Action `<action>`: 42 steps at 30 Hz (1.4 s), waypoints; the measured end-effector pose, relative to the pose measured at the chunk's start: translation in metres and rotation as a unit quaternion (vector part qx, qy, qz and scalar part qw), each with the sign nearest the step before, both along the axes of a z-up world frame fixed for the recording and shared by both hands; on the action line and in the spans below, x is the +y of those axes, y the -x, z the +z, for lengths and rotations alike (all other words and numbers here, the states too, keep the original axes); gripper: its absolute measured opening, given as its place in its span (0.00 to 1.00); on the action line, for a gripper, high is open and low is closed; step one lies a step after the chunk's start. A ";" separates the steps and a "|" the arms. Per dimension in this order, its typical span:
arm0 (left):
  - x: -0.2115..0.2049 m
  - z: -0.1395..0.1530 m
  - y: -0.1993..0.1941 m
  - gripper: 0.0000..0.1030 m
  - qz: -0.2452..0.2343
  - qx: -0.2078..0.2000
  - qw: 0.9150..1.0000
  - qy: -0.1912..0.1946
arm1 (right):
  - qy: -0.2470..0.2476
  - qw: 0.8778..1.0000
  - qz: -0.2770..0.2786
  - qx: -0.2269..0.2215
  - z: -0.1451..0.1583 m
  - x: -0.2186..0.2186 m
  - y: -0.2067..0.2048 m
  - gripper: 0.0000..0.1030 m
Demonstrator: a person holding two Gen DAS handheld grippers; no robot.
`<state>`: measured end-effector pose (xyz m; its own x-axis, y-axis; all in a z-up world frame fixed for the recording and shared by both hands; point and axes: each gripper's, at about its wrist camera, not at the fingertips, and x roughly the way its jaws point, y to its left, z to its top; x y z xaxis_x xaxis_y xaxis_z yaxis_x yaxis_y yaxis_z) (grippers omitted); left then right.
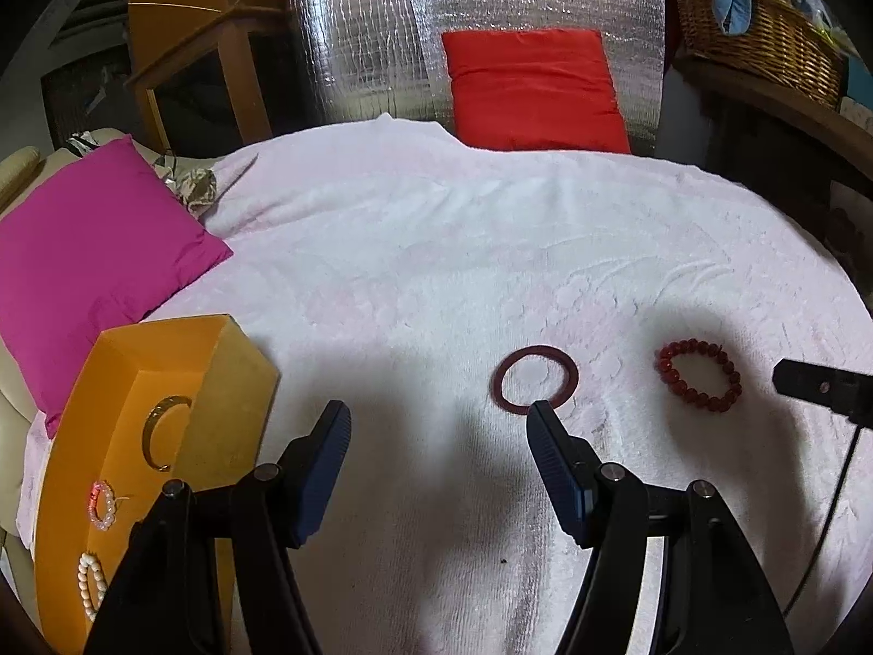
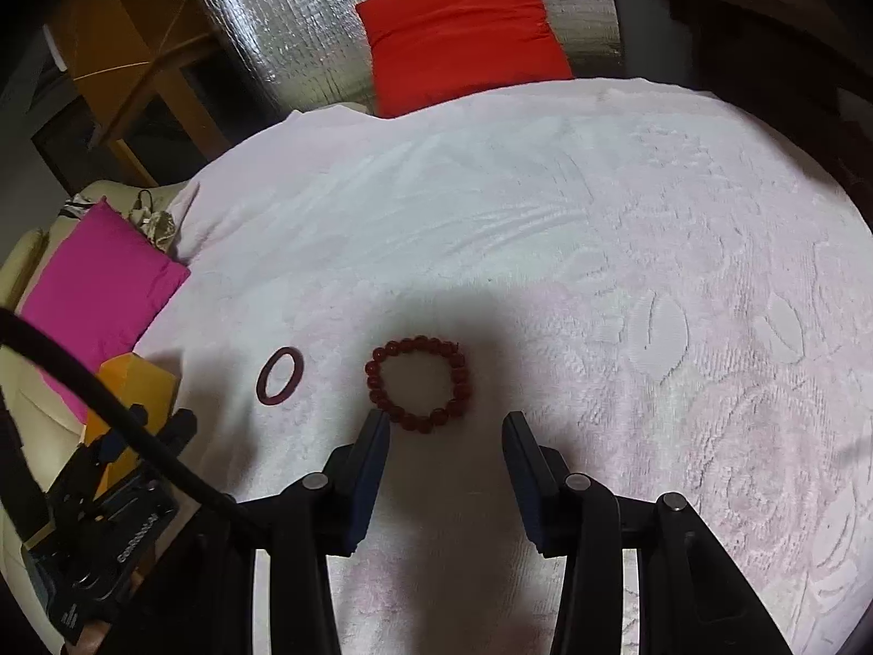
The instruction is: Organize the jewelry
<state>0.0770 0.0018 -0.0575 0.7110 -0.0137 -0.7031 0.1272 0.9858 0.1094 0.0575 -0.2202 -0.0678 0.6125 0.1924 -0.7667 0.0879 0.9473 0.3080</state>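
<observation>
A dark red bangle (image 1: 534,379) lies flat on the pale pink blanket (image 1: 436,251), just past my left gripper's right fingertip. A red beaded bracelet (image 1: 699,376) lies to its right. My left gripper (image 1: 439,415) is open and empty above the blanket. An orange box (image 1: 136,436) at the left holds a gold bangle (image 1: 163,431) and two pale bead bracelets (image 1: 103,505). In the right wrist view the beaded bracelet (image 2: 419,382) lies just ahead of my open, empty right gripper (image 2: 447,420), with the bangle (image 2: 279,374) to its left.
A magenta cushion (image 1: 93,262) lies at the left and a red cushion (image 1: 534,90) at the back against a silver foil panel (image 1: 371,38). A wicker basket (image 1: 764,38) sits on a shelf at the right. Wooden furniture (image 1: 185,27) stands at the back left.
</observation>
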 end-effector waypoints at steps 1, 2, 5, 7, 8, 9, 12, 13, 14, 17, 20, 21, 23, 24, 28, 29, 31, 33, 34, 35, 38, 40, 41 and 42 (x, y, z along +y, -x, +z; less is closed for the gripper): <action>-0.001 -0.003 -0.003 0.66 -0.003 0.004 1.000 -0.004 | -0.003 1.000 0.002 0.000 0.000 -0.001 0.000 0.45; -0.002 -0.005 -0.006 0.66 -0.006 0.007 1.000 -0.007 | -0.007 1.000 0.004 -0.003 0.000 -0.002 -0.001 0.45; -0.001 -0.012 -0.016 0.66 -0.007 0.008 1.000 -0.017 | -0.004 1.000 0.010 -0.003 -0.004 -0.001 -0.006 0.45; 0.000 -0.015 -0.020 0.66 -0.004 0.009 1.000 -0.018 | -0.001 1.000 0.008 -0.003 -0.008 0.000 -0.013 0.44; 0.001 -0.016 -0.022 0.66 -0.005 0.010 1.000 -0.014 | -0.001 1.000 0.008 -0.002 -0.010 0.000 -0.016 0.44; 0.001 -0.017 -0.024 0.66 -0.005 0.010 1.000 -0.012 | 0.000 1.000 0.008 -0.001 -0.012 0.002 -0.019 0.44; 0.001 -0.018 -0.028 0.66 -0.012 0.008 1.000 -0.008 | 0.029 1.000 0.008 0.002 -0.019 0.008 -0.030 0.43; 0.000 -0.019 -0.030 0.66 -0.015 0.006 1.000 -0.006 | 0.037 0.999 0.005 0.005 -0.022 0.009 -0.032 0.42; 0.000 -0.019 -0.032 0.66 -0.018 0.006 1.000 -0.003 | 0.039 0.999 0.004 0.009 -0.026 0.009 -0.034 0.38; -0.002 -0.021 -0.037 0.66 -0.022 0.010 1.000 0.011 | 0.041 0.999 -0.004 0.013 -0.035 0.008 -0.040 0.29; -0.005 -0.025 -0.042 0.66 -0.028 0.020 0.999 0.025 | 0.042 0.999 -0.005 0.008 -0.034 0.009 -0.041 0.17; -0.006 -0.027 -0.044 0.66 -0.031 0.023 0.999 0.029 | 0.038 0.999 -0.004 0.009 -0.034 0.009 -0.041 0.13; -0.010 -0.031 -0.047 0.66 -0.037 0.033 0.998 0.038 | 0.040 0.999 -0.003 0.010 -0.034 0.009 -0.040 0.12; -0.011 -0.034 -0.049 0.66 -0.041 0.040 0.997 0.046 | 0.041 0.999 -0.002 0.009 -0.033 0.009 -0.039 0.11; -0.014 -0.040 -0.053 0.51 -0.053 0.058 0.995 0.066 | 0.040 0.999 0.000 0.009 -0.034 0.009 -0.037 0.11; -0.015 -0.042 -0.054 0.44 -0.057 0.064 0.994 0.069 | 0.039 0.999 0.000 0.009 -0.033 0.008 -0.036 0.10; -0.015 -0.045 -0.055 0.35 -0.062 0.072 0.992 0.077 | 0.034 0.999 -0.003 0.011 -0.031 0.005 -0.034 0.10; -0.015 -0.047 -0.055 0.28 -0.067 0.076 0.991 0.086 | 0.028 1.000 -0.006 0.012 -0.029 0.002 -0.030 0.10; -0.014 -0.046 -0.055 0.25 -0.069 0.078 0.990 0.092 | 0.026 1.000 -0.008 0.011 -0.027 0.001 -0.029 0.10; -0.014 -0.046 -0.055 0.23 -0.070 0.080 0.990 0.095 | 0.024 1.000 -0.009 0.010 -0.026 0.000 -0.027 0.10; -0.015 -0.045 -0.053 0.23 -0.074 0.079 0.990 0.092 | 0.022 1.000 -0.010 0.007 -0.023 0.000 -0.026 0.10; -0.015 -0.046 -0.054 0.23 -0.072 0.079 0.990 0.092 | 0.025 1.000 -0.007 0.008 -0.023 0.002 -0.026 0.10; -0.014 -0.046 -0.055 0.23 -0.071 0.080 0.990 0.093 | 0.026 1.000 -0.006 0.011 -0.024 0.003 -0.027 0.10; -0.013 -0.046 -0.055 0.23 -0.070 0.080 0.990 0.096 | 0.027 1.000 -0.004 0.015 -0.025 0.003 -0.030 0.10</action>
<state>0.1319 -0.0111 -0.1036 0.5721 -0.2487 -0.7816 0.2648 0.9579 -0.1110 0.0871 -0.2168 -0.0932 0.5905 0.1452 -0.7939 0.1035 0.9619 0.2530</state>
